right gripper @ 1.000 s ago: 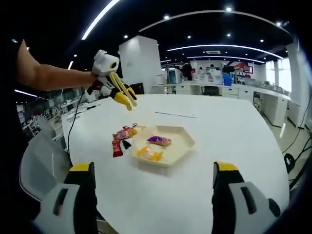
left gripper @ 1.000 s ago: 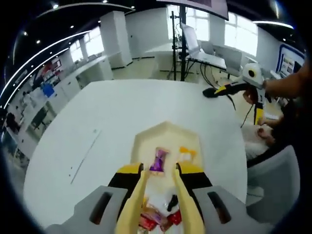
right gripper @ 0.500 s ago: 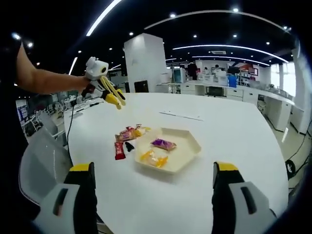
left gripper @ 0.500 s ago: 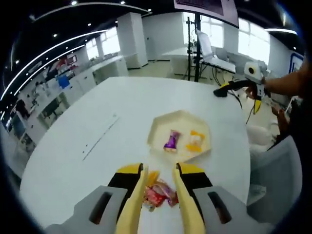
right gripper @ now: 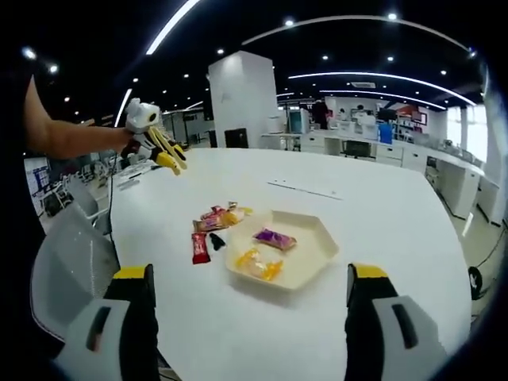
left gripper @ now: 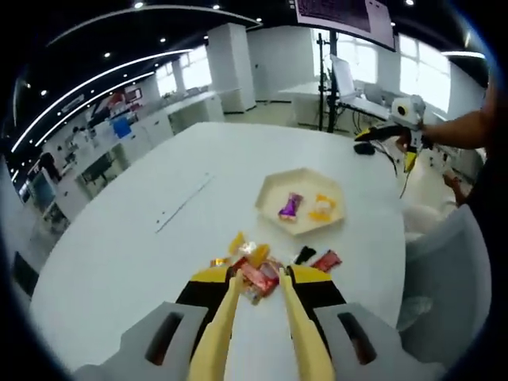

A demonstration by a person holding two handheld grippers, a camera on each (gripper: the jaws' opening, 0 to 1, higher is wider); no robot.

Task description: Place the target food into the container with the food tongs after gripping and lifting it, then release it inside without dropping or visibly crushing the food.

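A cream hexagonal tray sits on the white table and holds a purple-wrapped candy and a yellow one. A pile of wrapped candies lies beside the tray, with a red packet and a small black piece. My left gripper hovers high above the pile, its yellow jaws a little apart and holding nothing. My right gripper stands wide open and empty, short of the tray.
The round white table has bare room around the tray. A grey chair stands at the table's edge. A person's arm holds the left gripper. Desks and stands fill the office behind.
The left gripper has drawn back from over the tray and risen, so the candy pile now lies under its tips. The right gripper has barely moved. Both stay open.
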